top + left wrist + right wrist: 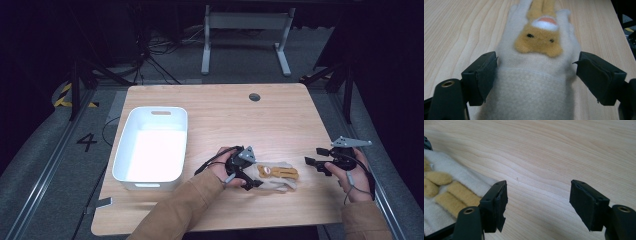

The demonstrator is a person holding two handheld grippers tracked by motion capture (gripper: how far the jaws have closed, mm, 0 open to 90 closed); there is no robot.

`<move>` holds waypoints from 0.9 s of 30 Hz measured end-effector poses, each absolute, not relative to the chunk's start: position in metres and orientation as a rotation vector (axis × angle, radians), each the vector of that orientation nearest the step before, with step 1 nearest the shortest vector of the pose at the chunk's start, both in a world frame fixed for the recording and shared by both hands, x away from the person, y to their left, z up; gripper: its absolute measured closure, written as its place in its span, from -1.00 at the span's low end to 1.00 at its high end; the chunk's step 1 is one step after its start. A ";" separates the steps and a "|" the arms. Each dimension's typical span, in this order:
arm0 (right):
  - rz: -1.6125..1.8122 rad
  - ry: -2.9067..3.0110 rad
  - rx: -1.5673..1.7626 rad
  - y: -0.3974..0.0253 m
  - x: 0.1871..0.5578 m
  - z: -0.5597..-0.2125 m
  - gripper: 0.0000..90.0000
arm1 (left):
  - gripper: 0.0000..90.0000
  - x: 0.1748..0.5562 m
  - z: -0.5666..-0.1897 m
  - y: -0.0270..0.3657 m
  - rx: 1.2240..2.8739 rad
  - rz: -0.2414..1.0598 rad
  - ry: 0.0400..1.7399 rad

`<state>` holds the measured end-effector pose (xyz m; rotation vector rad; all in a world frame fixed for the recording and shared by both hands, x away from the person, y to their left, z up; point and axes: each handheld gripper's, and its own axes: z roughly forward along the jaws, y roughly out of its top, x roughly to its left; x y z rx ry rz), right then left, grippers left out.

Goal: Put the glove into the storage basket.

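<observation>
My left gripper (252, 179) sits over the cuff end of a cream fleece glove (277, 176) that lies flat on the wooden table (225, 110), near its front edge and a little right of the middle. In the left gripper view my jaws are spread wide on either side of the glove's (534, 82) cuff; the left pad touches the fabric, the right one stands just clear of it. A tan animal face (539, 41) is sewn on the back of the glove. My right gripper (315, 164) hovers near the table's right edge, jaws wide apart with bare wood between them, close beside the glove's fingertips (446, 192). A white bin (122, 155) stands by the left edge, well apart.
</observation>
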<state>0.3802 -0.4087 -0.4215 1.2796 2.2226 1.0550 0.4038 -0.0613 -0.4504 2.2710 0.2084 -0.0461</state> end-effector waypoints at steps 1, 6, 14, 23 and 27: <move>1.054 2.226 1.282 -0.409 0.380 -0.422 -0.31 | -0.60 0.405 -0.451 -0.062 2.273 -0.045 0.194; 1.057 2.222 1.292 -0.411 0.378 -0.424 -0.31 | -0.62 0.407 -0.459 -0.068 2.276 -0.062 0.191; 1.062 2.221 1.320 -0.414 0.375 -0.426 -0.31 | -0.65 0.403 -0.464 -0.080 2.331 0.008 0.180; 1.055 2.226 1.315 -0.413 0.376 -0.428 -0.32 | -0.67 0.402 -0.470 -0.088 2.344 0.015 0.177; 1.049 2.224 1.326 -0.414 0.376 -0.429 -0.32 | -0.70 0.403 -0.470 -0.091 2.345 0.028 0.176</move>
